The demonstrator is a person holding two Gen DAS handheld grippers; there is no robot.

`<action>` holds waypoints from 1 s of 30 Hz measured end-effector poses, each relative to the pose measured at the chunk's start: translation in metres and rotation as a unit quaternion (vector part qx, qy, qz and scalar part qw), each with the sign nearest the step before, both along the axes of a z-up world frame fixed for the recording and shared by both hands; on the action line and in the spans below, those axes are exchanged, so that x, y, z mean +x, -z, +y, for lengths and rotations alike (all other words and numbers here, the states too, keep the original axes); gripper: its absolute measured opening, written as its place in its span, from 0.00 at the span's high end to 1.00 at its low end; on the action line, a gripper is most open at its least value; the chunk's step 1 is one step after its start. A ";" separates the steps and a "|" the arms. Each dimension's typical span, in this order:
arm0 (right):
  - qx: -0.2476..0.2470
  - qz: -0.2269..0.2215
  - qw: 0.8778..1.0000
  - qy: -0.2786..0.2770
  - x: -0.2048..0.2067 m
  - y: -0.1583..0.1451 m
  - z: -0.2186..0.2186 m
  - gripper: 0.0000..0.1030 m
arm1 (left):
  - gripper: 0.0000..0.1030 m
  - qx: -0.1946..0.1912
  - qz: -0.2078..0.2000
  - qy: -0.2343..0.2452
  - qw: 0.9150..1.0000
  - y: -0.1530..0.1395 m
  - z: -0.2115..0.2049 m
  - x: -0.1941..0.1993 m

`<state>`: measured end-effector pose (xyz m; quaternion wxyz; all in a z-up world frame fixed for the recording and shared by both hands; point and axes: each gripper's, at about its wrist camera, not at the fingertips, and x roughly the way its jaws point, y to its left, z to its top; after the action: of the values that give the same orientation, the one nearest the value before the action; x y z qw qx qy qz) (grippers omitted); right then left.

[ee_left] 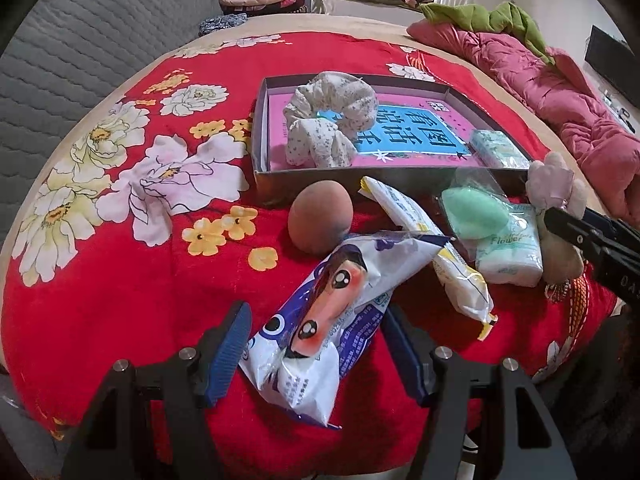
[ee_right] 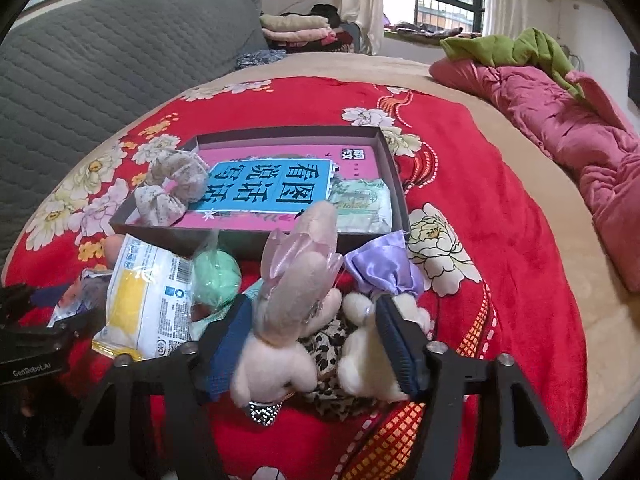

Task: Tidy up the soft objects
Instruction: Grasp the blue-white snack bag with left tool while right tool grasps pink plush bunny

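My left gripper (ee_left: 318, 346) is open, its blue pads on either side of a white and blue cartoon-face packet (ee_left: 320, 320) lying on the red floral blanket (ee_left: 120, 280). My right gripper (ee_right: 314, 344) has its pads pressed on a pair of plush rabbits (ee_right: 296, 320), one pink and one cream, with a purple bow. Beyond them stands a shallow dark box (ee_left: 260, 140) holding a floral scrunchie (ee_left: 332, 120) and a tissue pack (ee_left: 498, 148). In front of the box lie a brown egg-shaped sponge (ee_left: 320, 218), a yellow and white packet (ee_left: 440, 248), a bagged green sponge (ee_left: 474, 212) and another tissue pack (ee_left: 510, 256).
A grey quilted headboard (ee_right: 100, 60) runs along the left. A pink quilt (ee_right: 580, 140) with a green garment on it lies along the bed's right side. Folded clothes (ee_right: 296, 30) are stacked at the back near the window.
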<state>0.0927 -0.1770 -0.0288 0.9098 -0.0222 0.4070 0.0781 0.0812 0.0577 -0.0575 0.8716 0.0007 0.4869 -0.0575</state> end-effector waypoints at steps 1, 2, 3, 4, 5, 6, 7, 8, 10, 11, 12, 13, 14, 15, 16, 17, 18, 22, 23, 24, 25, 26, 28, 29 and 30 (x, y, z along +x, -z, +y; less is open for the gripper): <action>0.003 0.000 1.000 -0.002 0.001 0.000 0.000 0.50 | 0.36 -0.001 0.000 0.000 1.000 0.001 0.000 0.001; 0.006 0.000 1.000 -0.005 0.002 0.000 -0.001 0.54 | 0.36 -0.001 0.001 0.000 1.000 0.001 0.001 0.001; 0.007 0.000 1.000 -0.006 0.002 0.001 0.000 0.56 | 0.36 -0.001 0.001 0.000 1.000 0.002 0.001 0.002; 0.008 -0.002 1.000 -0.007 0.003 0.000 0.000 0.60 | 0.36 0.002 0.002 -0.002 1.000 0.004 0.001 0.003; 0.011 -0.003 1.000 -0.009 0.003 0.000 0.000 0.66 | 0.36 0.002 0.004 -0.002 1.000 0.005 0.002 0.004; 0.013 -0.004 1.000 -0.011 0.004 0.000 0.000 0.69 | 0.36 0.001 0.004 -0.002 1.000 0.007 0.002 0.005; 0.011 -0.006 1.000 -0.011 0.004 -0.001 0.001 0.70 | 0.37 0.001 0.004 -0.003 1.000 0.008 0.002 0.006; 0.011 -0.007 1.000 -0.015 0.004 -0.001 0.001 0.70 | 0.37 -0.001 0.005 -0.002 1.000 0.009 0.003 0.007; 0.016 -0.010 1.000 -0.017 0.003 -0.002 0.001 0.71 | 0.40 -0.009 0.005 -0.002 1.000 0.009 0.004 0.007; 0.020 -0.011 1.000 -0.017 0.003 -0.003 0.000 0.71 | 0.43 -0.015 0.005 -0.002 1.000 0.009 0.005 0.008; 0.027 -0.012 0.999 -0.019 0.003 -0.003 -0.001 0.71 | 0.46 -0.024 0.003 -0.001 1.000 0.009 0.007 0.008; 0.033 -0.014 0.999 -0.020 0.002 -0.004 -0.003 0.71 | 0.47 -0.031 0.003 -0.001 1.000 0.008 0.008 0.008; 0.036 -0.016 0.999 -0.021 0.001 -0.006 -0.003 0.71 | 0.49 -0.036 0.003 -0.001 0.999 0.008 0.009 0.008; 0.038 -0.018 0.999 -0.023 0.001 -0.007 -0.004 0.71 | 0.51 -0.041 0.003 -0.001 0.999 0.008 0.010 0.008; 0.041 -0.021 0.999 -0.025 0.000 -0.008 -0.004 0.71 | 0.52 -0.046 0.003 -0.001 0.999 0.008 0.010 0.008; 0.042 -0.023 0.999 -0.026 -0.001 -0.009 -0.004 0.71 | 0.53 -0.050 0.003 -0.001 0.999 0.007 0.011 0.007; 0.042 -0.027 0.998 -0.028 -0.002 -0.011 -0.004 0.71 | 0.54 -0.052 0.003 -0.001 0.999 0.007 0.011 0.007; 0.047 -0.039 0.998 -0.034 -0.005 -0.017 -0.004 0.71 | 0.58 -0.066 0.000 -0.001 0.998 0.005 0.013 0.006; 0.047 -0.041 0.997 -0.035 -0.006 -0.018 -0.003 0.71 | 0.59 -0.072 0.001 -0.002 0.997 0.004 0.014 0.005; 0.049 -0.043 0.997 -0.035 -0.007 -0.019 -0.004 0.71 | 0.60 -0.078 0.001 -0.004 0.997 0.003 0.015 0.005; 0.051 -0.045 0.997 -0.036 -0.007 -0.020 -0.003 0.71 | 0.61 -0.083 0.002 -0.006 0.997 0.002 0.016 0.004; 0.053 -0.048 0.997 -0.038 -0.008 -0.022 -0.004 0.71 | 0.61 -0.088 0.001 -0.008 0.996 0.001 0.017 0.004; 0.055 -0.054 0.996 -0.040 -0.009 -0.025 -0.004 0.71 | 0.62 -0.089 -0.003 -0.010 0.996 -0.002 0.018 0.002; 0.056 -0.057 0.996 -0.040 -0.010 -0.026 -0.004 0.71 | 0.62 -0.089 -0.007 -0.010 0.996 -0.004 0.018 0.002; 0.058 -0.059 0.996 -0.042 -0.011 -0.027 -0.004 0.71 | 0.63 -0.093 -0.013 -0.010 0.996 -0.009 0.018 0.000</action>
<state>0.0820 -0.1811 -0.0017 0.9280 0.0090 0.3462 0.1377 0.0813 0.0754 -0.0488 0.8746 -0.0840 0.4682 -0.0938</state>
